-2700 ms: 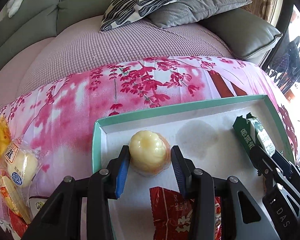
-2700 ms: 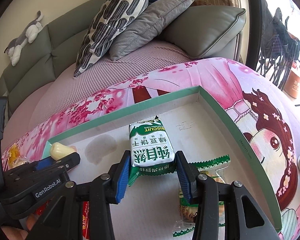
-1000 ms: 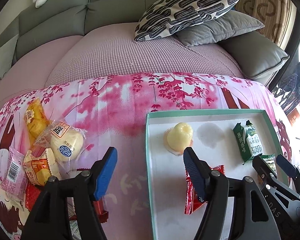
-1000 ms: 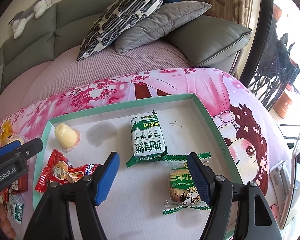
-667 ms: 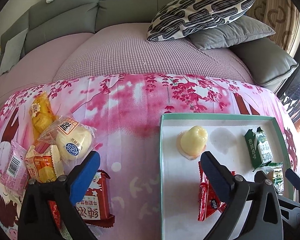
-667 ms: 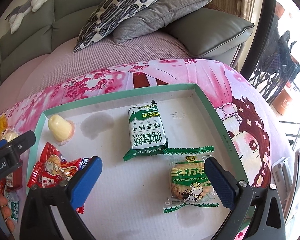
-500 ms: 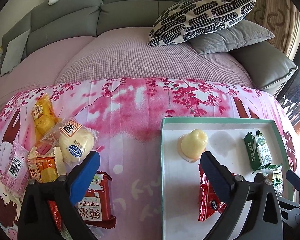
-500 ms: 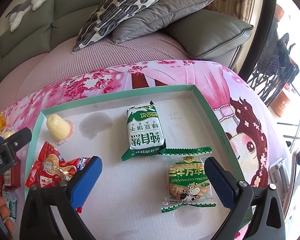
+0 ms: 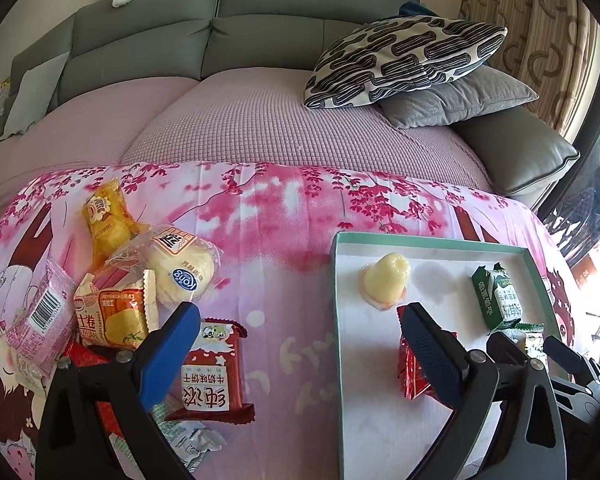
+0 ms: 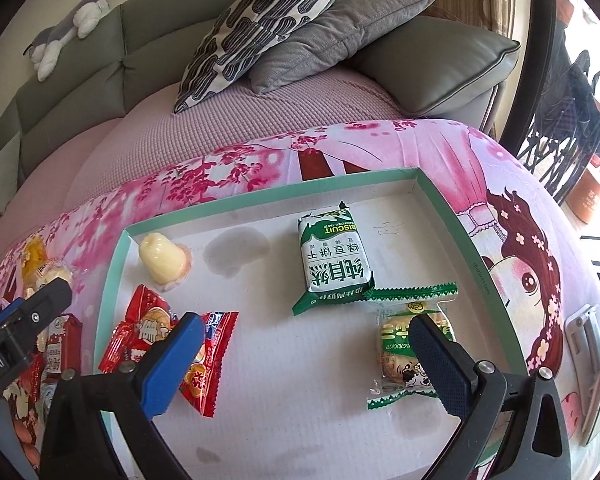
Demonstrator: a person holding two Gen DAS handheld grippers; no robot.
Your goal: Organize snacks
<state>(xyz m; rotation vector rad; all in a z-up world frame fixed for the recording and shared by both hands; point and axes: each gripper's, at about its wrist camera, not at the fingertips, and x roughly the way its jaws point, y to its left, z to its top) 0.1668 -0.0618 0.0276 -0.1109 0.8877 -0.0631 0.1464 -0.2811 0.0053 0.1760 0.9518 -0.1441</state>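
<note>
Left gripper (image 9: pixel 296 330) wide, empty, above pink cloth (image 9: pixel 268 216); right gripper (image 10: pixel 306 340) wide over tray (image 10: pixel 440 192). Loose snack pile (image 9: pixel 112 280) sits near left. Red biscuit pack (image 9: pixel 210 368) nearest: light, crinkly, slippery film; pinch across flat body, gently, biscuits break.

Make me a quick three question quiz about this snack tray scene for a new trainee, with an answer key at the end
1. True or false: the left claw grips the yellow jelly cup.
2. How many snacks lie in the green-rimmed tray?
3. Which item overlaps the clear cookie packet: A) red candy packets, B) green biscuit pack, C) jelly cup?

Key: 1. False; both claws, including the right claw, are open and empty. 2. Four. 3. B.
</note>
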